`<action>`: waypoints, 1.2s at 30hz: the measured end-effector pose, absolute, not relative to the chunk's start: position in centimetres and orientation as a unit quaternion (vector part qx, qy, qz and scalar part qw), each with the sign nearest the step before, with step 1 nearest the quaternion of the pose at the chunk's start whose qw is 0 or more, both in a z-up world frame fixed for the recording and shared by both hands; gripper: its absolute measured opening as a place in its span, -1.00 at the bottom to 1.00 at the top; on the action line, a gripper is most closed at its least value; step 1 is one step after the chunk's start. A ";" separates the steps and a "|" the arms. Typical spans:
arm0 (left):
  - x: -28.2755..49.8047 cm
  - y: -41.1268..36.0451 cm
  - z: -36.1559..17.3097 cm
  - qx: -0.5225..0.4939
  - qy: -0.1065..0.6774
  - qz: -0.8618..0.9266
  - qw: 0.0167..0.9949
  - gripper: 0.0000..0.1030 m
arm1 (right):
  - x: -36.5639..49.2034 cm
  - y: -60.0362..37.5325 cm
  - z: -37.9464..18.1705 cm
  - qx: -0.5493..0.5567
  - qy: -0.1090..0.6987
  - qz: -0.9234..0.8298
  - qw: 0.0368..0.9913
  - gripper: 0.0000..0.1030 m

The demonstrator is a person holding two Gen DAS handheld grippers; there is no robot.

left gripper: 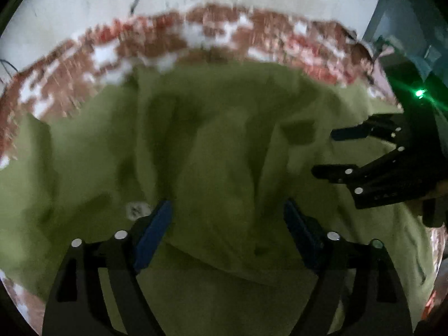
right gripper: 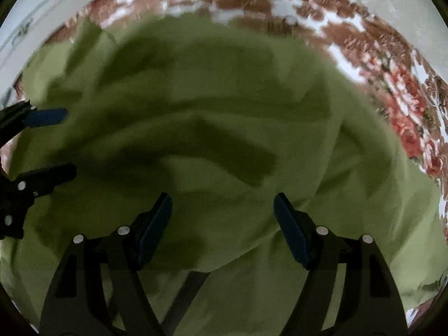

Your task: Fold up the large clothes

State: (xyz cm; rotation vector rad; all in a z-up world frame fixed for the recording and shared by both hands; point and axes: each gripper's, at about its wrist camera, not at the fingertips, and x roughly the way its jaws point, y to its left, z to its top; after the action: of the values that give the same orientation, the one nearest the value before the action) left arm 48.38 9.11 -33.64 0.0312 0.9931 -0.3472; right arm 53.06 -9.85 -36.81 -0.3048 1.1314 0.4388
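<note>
My left gripper [left gripper: 226,218] sits nearest the lens, jaws standing wide apart, blue pads clear on both sides with only a raised ridge of cloth in the gap between them. Nothing is clamped. My right gripper [right gripper: 222,215] is in the same condition: jaws apart, pads bare, pointed steeply down at the fabric. In the left wrist view the right gripper enters from the right edge, also spread, near the cloth but gripping nothing I can confirm.

The green garment [left gripper: 212,145] lies crumpled beneath both tools, heaped in soft folds with deep shadowed creases, and it fills most of both views. A small pale tag or button [left gripper: 137,210] shows just beside my left finger; blur prevents telling which. The garment rests on a floral cover [left gripper: 156,39], red-brown on white, which shows around its far edge. Beyond that is a pale wall [left gripper: 84,2].

Assessment: folding has not visibly begun; no hem or corner is laid flat.

Risks noted:
- Closing on the ridge may take several layers at once, so that lifting drags a bundle rather than one edge.
- Both views are smeared, so edges are hard to place; a misjudged pinch could catch the cover beneath.
- The two grippers are near each other and could collide.
</note>
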 end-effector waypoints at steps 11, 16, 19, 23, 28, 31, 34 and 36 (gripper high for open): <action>50.3 11.6 -38.4 0.045 0.524 -0.072 0.847 0.73 | 54.4 -9.2 -40.7 -0.164 0.552 0.141 0.805 0.60; 50.1 12.3 -41.2 0.016 0.539 -0.071 0.839 0.76 | 53.5 -9.8 -42.1 -0.176 0.535 0.144 0.814 0.67; 50.1 12.4 -41.4 0.011 0.538 -0.076 0.839 0.77 | 53.6 -10.2 -42.1 -0.165 0.543 0.139 0.812 0.67; 50.0 12.7 -39.9 0.008 0.540 -0.073 0.838 0.77 | 53.3 -10.0 -40.2 -0.152 0.538 0.130 0.819 0.67; 48.3 13.1 -35.9 0.017 0.518 -0.068 0.853 0.77 | 51.7 -9.8 -36.3 -0.117 0.525 0.149 0.830 0.68; 47.0 13.9 -32.9 0.013 0.505 -0.053 0.862 0.77 | 50.6 -9.5 -33.7 -0.114 0.513 0.159 0.836 0.69; 45.3 15.5 -30.2 -0.003 0.494 -0.025 0.869 0.77 | 49.3 -8.8 -31.6 -0.109 0.507 0.173 0.837 0.73; 43.9 17.3 -28.9 -0.018 0.491 0.000 0.871 0.77 | 48.7 -8.2 -30.5 -0.114 0.504 0.182 0.836 0.73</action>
State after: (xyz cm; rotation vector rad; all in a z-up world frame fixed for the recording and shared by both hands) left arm 43.90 17.31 -28.93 -0.0382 1.0254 0.0001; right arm 48.67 -8.23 -30.50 -0.2407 1.0675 0.3850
